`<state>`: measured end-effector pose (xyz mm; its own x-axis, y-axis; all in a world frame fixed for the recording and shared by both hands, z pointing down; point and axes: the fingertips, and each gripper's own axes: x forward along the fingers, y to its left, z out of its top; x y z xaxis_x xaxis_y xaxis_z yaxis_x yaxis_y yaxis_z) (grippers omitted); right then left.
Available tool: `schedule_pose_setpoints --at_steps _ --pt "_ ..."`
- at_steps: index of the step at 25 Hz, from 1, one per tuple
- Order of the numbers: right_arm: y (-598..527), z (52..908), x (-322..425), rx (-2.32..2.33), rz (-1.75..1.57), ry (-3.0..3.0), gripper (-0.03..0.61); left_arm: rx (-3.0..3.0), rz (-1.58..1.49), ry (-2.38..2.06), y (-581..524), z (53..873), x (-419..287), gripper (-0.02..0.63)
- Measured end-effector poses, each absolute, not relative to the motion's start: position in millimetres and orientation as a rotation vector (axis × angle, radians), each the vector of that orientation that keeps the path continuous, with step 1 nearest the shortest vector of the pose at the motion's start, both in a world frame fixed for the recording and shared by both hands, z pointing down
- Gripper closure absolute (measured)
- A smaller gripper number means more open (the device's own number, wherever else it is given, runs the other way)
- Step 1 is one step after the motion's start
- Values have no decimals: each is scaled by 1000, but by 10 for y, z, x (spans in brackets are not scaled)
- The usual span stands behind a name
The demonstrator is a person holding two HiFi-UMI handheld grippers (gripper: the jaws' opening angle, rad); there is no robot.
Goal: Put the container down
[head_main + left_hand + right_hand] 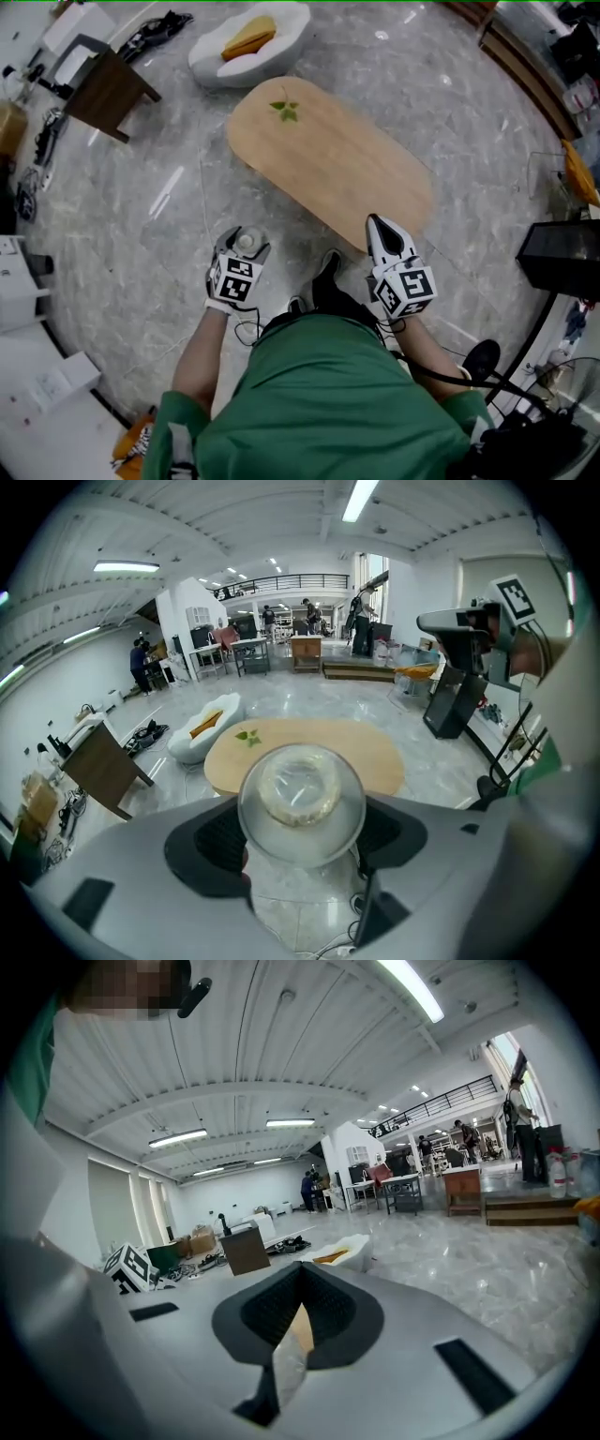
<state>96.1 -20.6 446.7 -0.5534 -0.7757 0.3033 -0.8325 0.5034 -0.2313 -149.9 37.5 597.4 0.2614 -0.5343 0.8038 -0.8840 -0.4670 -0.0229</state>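
Observation:
A clear round container with a pale ring-shaped thing inside sits between the dark pads of my left gripper, which is shut on it. From the head view the container's top shows at the left gripper, held over the floor just short of the oval wooden table. The right gripper hovers over the table's near edge. Its jaws meet at the tips in the right gripper view, with nothing held between them.
A green leaf sprig lies at the table's far end. Beyond it sits a white lounge seat with an orange cushion. A dark side table stands at far left, a black box at right, cables by the feet.

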Motion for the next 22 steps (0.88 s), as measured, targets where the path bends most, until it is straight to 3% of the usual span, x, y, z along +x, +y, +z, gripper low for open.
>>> schedule_pose_setpoints --at_steps 10,22 --pt "-1240 4728 1159 1320 574 -2586 565 2048 1093 -1318 -714 6260 -1266 273" --pt "-2100 5274 1049 1423 608 -2398 565 2150 1218 -1139 -1994 7058 -1459 273"
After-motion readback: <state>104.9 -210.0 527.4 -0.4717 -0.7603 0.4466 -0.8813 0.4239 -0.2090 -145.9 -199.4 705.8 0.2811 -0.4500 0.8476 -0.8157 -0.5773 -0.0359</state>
